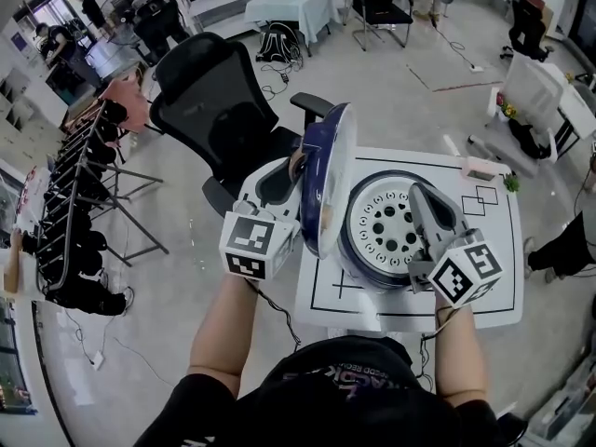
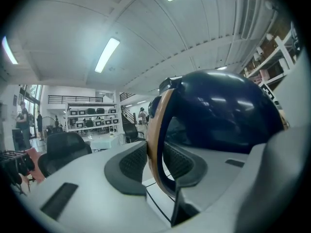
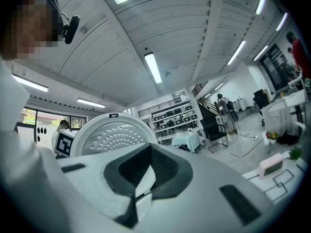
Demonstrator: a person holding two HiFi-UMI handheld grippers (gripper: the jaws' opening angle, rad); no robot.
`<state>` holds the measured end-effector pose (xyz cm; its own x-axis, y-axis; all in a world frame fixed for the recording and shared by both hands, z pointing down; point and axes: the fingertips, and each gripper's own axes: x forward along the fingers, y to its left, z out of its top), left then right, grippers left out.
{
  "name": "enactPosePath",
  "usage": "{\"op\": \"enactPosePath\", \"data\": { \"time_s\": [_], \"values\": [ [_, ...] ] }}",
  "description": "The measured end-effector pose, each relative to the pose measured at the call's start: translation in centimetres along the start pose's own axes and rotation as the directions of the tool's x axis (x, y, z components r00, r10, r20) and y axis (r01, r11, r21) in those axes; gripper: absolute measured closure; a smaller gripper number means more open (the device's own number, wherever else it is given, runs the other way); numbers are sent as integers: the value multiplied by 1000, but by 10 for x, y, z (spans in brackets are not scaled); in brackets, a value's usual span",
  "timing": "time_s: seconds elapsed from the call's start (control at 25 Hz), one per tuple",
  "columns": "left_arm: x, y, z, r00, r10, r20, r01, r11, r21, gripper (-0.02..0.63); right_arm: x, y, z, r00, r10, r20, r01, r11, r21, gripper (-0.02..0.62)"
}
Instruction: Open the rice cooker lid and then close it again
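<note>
Head view: rice cooker (image 1: 352, 254) body mostly masked. The upright lid (image 1: 326, 180) covers its left side and the right hand-held gripper (image 1: 416, 194) overlaps the opening. Hinge not visible. Near edge of counter (image 1: 503, 296) lost behind the person's torso (image 1: 345, 389).

Left gripper view: rim section between the left hand-held gripper (image 2: 154, 159) pads is covered; dome's lower right is cut off by the near jaw.

Right gripper view: lower half of the lid's inner plate sits behind the closed jaws. Contents of shelf (image 3: 175, 118) too small to ID.

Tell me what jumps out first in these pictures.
The dark blue rice cooker lid stands open and upright at the middle of the white table, its rim clamped in the left tongs. The right tongs are shut and empty, over the open cooker.
</note>
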<state>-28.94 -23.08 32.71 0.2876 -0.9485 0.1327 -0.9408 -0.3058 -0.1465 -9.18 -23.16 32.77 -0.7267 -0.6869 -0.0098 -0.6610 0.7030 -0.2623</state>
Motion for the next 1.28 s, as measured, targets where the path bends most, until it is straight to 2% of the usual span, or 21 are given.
{"op": "enactPosePath", "data": {
  "time_s": [0.4,0.6,0.84,1.0,1.28],
  "values": [
    [-2,2,2,1000,15,21,-16,1000,17,493,12,12,2,1000,7,-19,-7,1000,-18,594],
    [-19,10,0,998,46,31,-46,999,-3,430,15,23,1,999,31,-28,-32,999,-27,594],
    [-52,9,-7,995,101,12,-100,993,-55,390,8,33,0,996,85,-37,-86,996,-19,594],
    [-79,-1,-15,987,160,-14,-161,983,-92,372,-7,38,0,991,126,-46,-127,992,-13,594],
    [-125,-39,-5,962,274,-10,-274,958,-86,365,-57,38,1,981,187,-48,-188,982,-1,594]
  ]
}}
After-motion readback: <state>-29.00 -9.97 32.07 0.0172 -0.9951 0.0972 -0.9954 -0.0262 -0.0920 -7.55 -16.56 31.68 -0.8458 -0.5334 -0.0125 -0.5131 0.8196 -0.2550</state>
